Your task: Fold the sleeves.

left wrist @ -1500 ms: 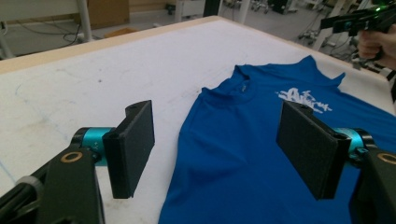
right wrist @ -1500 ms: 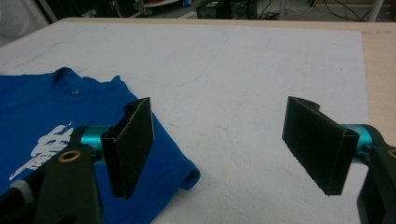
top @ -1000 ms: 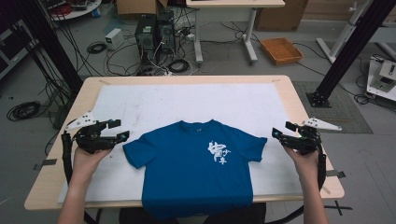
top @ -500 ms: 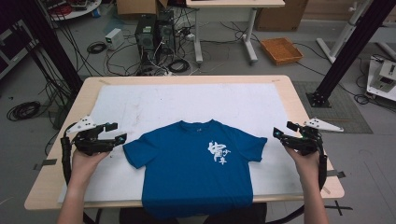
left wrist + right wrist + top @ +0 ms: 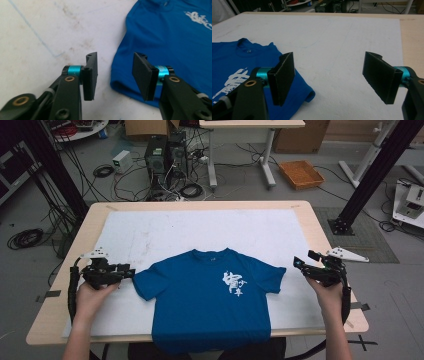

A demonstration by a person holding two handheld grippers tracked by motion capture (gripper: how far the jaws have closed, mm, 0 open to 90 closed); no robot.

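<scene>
T-shirt (image 5: 210,300): blue, white print on the chest, spread flat front-up on the white sheet (image 5: 200,232) covering the counter (image 5: 320,227), hem over the near edge.
Left tool (image 5: 131,271): just beside the shirt's left sleeve; jaws have just been closing, part-way apart, the sleeve edge near the gap, pads not pressing on it.
Right tool (image 5: 304,259): near the other sleeve, apart from it; jaws wide, nothing between them.

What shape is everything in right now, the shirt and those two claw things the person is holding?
Blue T-shirt: spread flat, print side up, hem hanging over the near table edge.
Left gripper: jaws have just been closing, half shut at the shirt's sleeve, not pinching it.
Right gripper: jaws wide open beside the other sleeve, nothing held.
</scene>
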